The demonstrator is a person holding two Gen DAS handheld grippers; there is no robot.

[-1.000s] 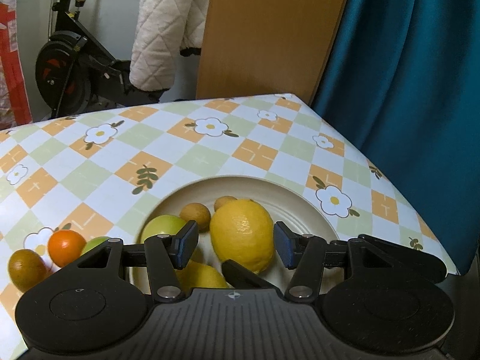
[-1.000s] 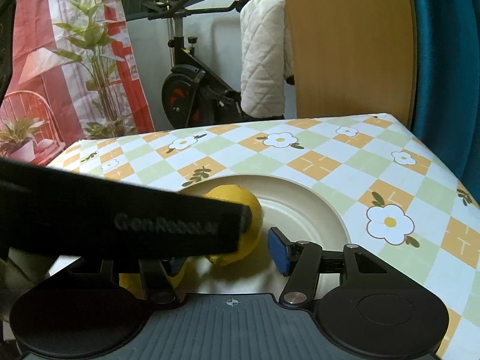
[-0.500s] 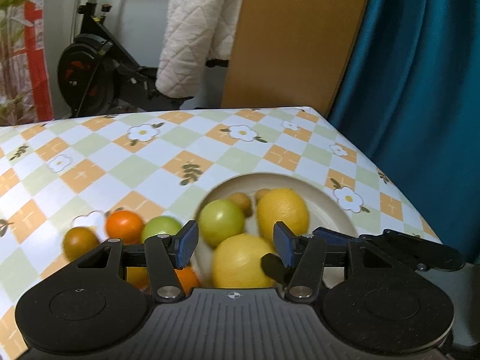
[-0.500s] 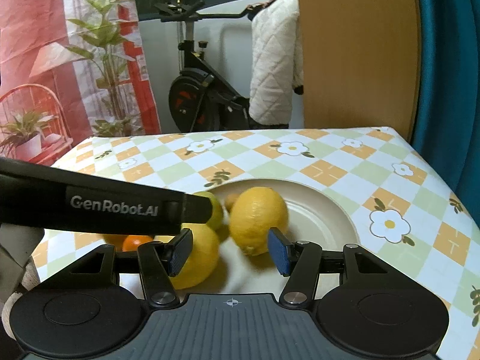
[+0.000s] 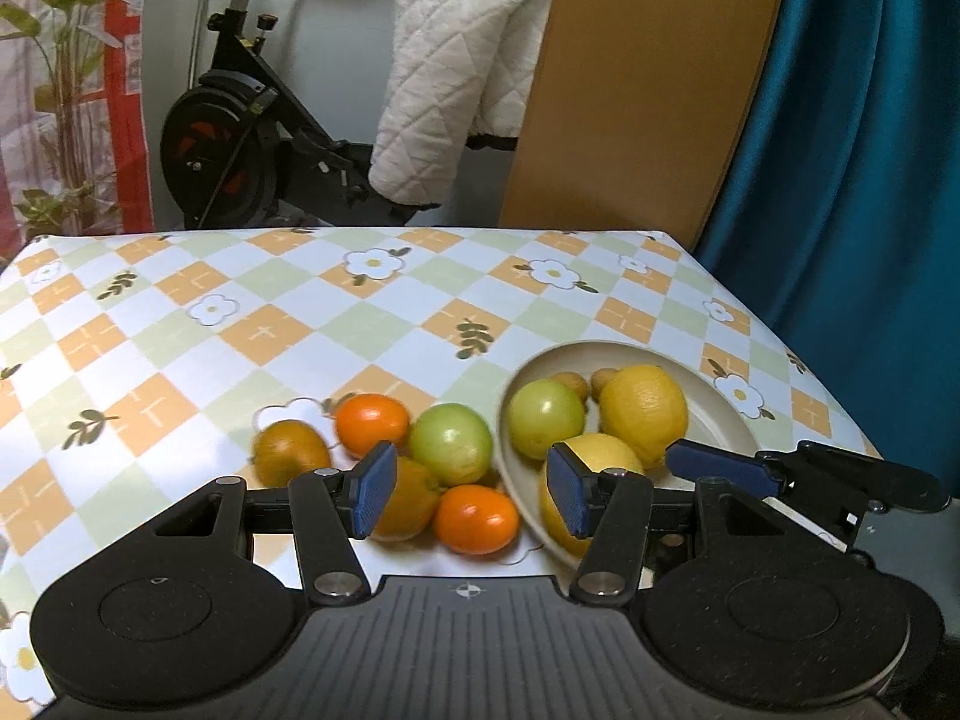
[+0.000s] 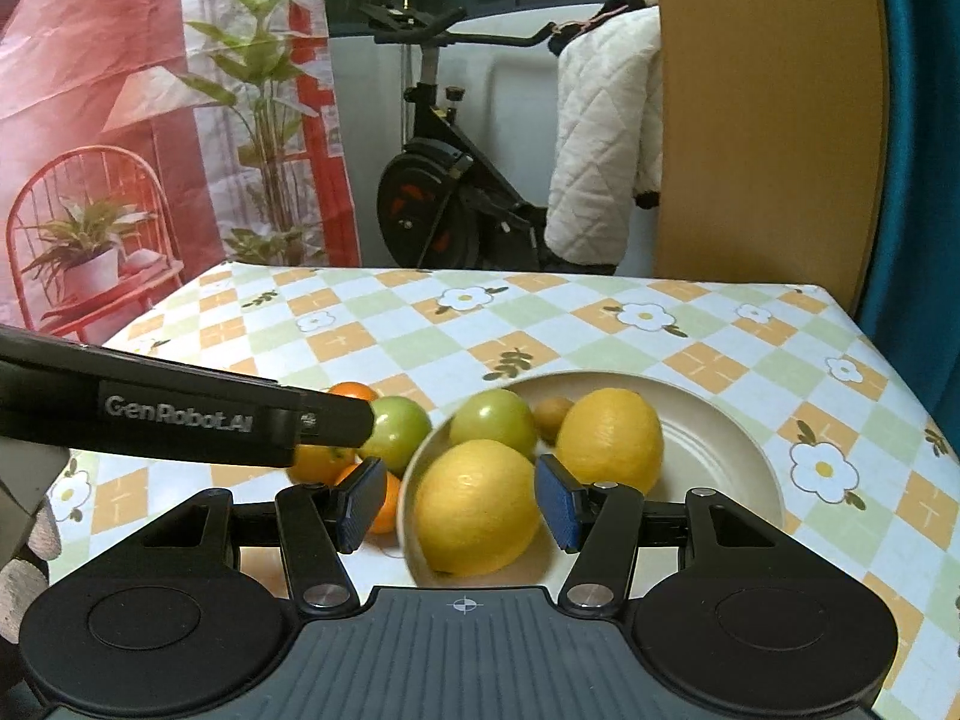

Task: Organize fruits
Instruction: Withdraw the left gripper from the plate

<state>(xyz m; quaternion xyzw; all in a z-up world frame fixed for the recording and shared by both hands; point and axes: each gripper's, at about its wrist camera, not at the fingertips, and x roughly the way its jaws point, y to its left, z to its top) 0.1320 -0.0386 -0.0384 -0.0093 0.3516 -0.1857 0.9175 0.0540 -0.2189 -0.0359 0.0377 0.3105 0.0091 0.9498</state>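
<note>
Right wrist view alone shows "GenRobot.AI" on the left gripper. Both the left and the right gripper stand part-open, holding nothing.

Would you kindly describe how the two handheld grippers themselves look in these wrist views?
Both match: the left gripper and right gripper have matte black plastic bodies with a ribbed centre panel, round discs either side, silver pivot screws and blue textured pads. In the right wrist view, the left one's side reads "GenRobot.AI" in grey.

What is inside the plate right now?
The plate holds two lemons, one green fruit and small brown fruits. The plate's near edge is hidden behind the gripper body.
</note>
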